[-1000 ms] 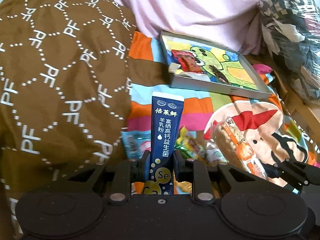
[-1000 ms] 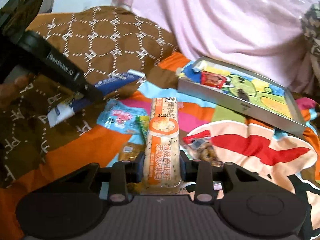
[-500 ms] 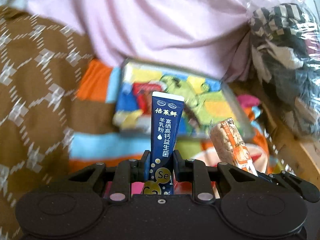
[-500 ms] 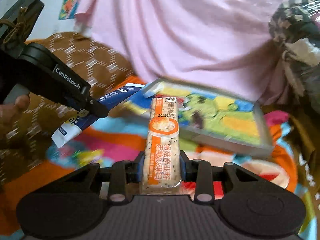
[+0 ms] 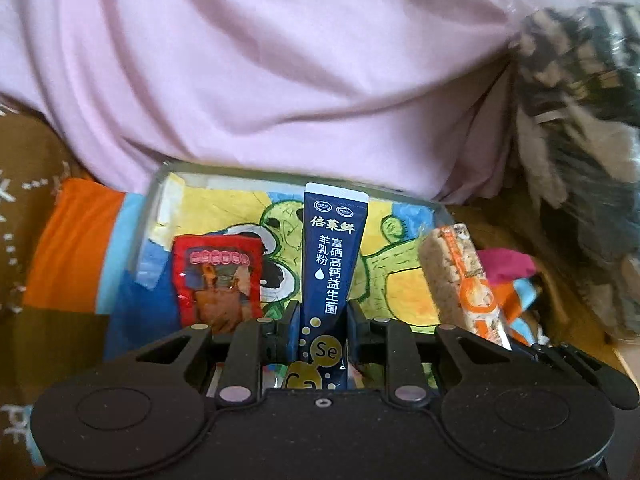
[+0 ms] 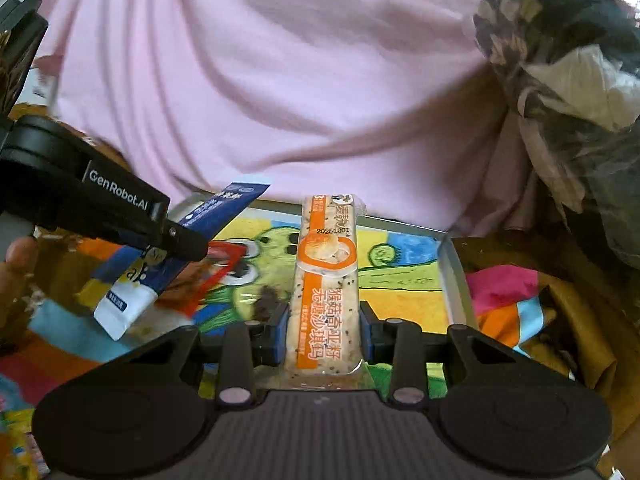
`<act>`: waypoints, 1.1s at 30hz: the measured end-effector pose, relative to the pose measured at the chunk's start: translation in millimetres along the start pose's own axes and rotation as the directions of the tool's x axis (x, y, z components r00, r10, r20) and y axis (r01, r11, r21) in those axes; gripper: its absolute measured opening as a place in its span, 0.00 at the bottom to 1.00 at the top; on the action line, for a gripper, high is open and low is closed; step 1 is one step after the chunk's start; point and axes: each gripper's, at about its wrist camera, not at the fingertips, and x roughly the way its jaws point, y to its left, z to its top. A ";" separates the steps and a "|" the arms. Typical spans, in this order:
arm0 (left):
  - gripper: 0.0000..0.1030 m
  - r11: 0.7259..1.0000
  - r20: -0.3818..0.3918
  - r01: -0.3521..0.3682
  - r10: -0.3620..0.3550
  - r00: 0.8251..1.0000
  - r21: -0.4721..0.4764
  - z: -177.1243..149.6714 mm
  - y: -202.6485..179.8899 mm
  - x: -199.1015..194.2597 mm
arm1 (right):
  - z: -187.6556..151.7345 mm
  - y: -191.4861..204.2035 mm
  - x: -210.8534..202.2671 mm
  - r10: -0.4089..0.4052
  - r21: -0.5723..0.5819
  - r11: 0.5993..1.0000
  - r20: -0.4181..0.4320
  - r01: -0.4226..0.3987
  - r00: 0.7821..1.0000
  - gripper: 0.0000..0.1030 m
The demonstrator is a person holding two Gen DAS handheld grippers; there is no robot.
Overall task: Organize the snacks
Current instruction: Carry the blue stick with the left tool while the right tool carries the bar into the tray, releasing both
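Both grippers moved over tray (image 5: 160, 200), snacks clamped between their fingers

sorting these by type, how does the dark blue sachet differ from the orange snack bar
The dark blue sachet is opaque, with white lettering; the orange snack bar has a clear wrapper showing a pale seeded bar. The sachet is slimmer, the bar wider and thicker. The sachet is in the left gripper, the bar in the right gripper. Both stand upright in shut jaws over the tray.
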 end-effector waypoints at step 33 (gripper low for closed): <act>0.92 0.992 0.100 -0.112 0.106 0.989 0.061 -16.2 -5.7 -15.1 | -18.6 -34.7 -15.0 -0.030 0.271 0.963 0.095 0.003 0.995 1.00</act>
